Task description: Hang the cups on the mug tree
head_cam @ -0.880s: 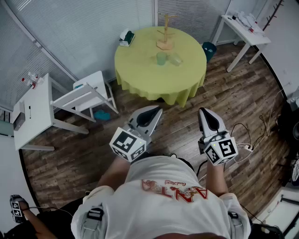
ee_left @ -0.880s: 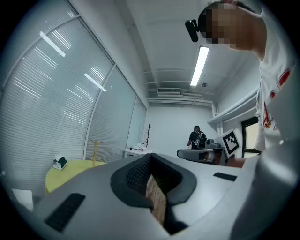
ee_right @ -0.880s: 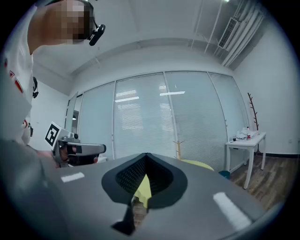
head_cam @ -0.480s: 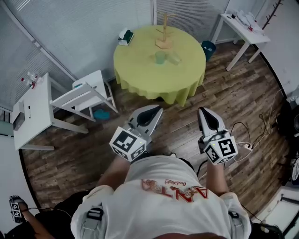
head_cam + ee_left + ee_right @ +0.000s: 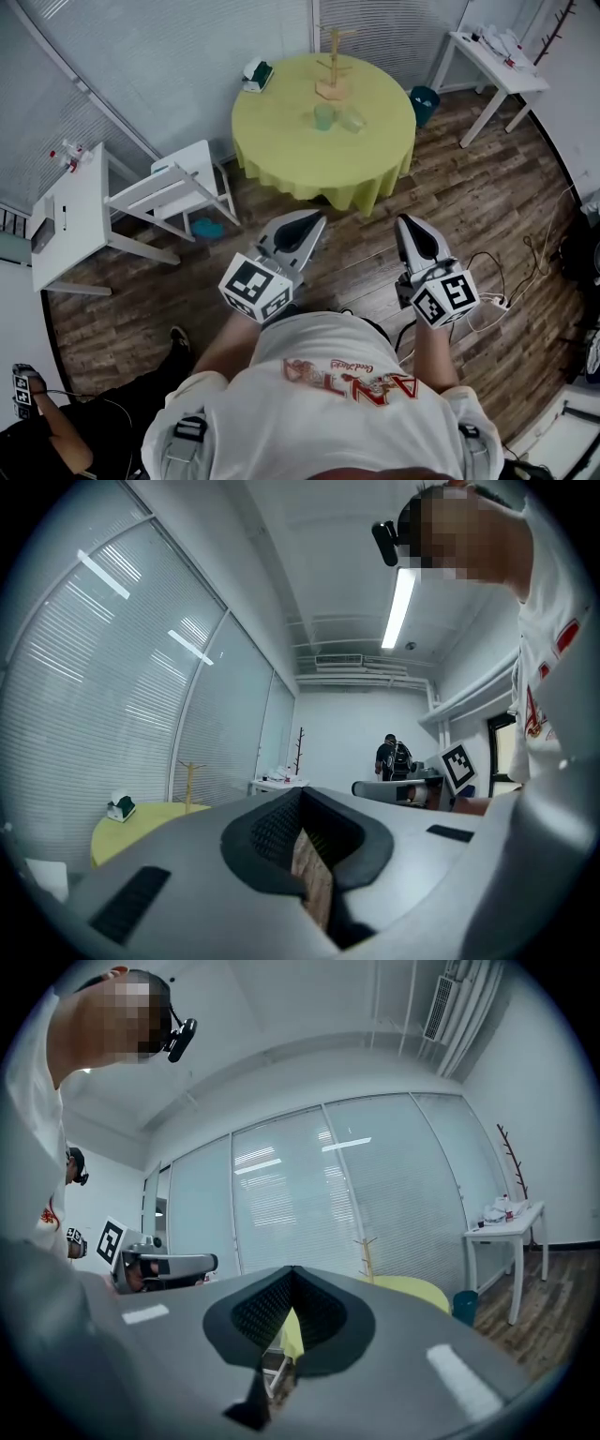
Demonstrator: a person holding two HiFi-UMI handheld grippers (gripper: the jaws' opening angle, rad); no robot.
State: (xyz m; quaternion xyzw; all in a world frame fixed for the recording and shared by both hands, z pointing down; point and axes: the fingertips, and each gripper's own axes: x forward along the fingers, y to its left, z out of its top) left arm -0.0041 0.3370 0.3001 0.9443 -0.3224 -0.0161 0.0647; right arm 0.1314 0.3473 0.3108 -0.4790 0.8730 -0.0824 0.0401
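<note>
**A:** Where are the cups sitting right now?

**B:** Both are standing on the round bench (image 5: 281,155) with the yellow-green cloth, at the top centre of the head view. The green cup (image 5: 323,116) and the clear cup (image 5: 352,119) are sitting side by side. They are just below the wooden mug tree (image 5: 333,66) in the frame and apart from its base.

**A:** And what are the grippers doing?

**B:** The person is holding them low in front of the body, over the wooden floor (image 5: 469,206), well apart from the bench. The left gripper (image 5: 302,223) is pointing up the frame toward the bench with its jaws pressing together on nothing. In the left gripper view only a thin slit of floor is showing between them. The right gripper (image 5: 412,227) is doing the same, with its jaws closed and empty.

**A:** Is anything else showing around the bench?

**B:** A small green-and-white box (image 5: 255,75) is sitting at the bench's upper left edge. A white chair (image 5: 178,187) is standing to the left of the bench. A teal bin (image 5: 424,98) is standing on the floor at the bench's right.
</note>
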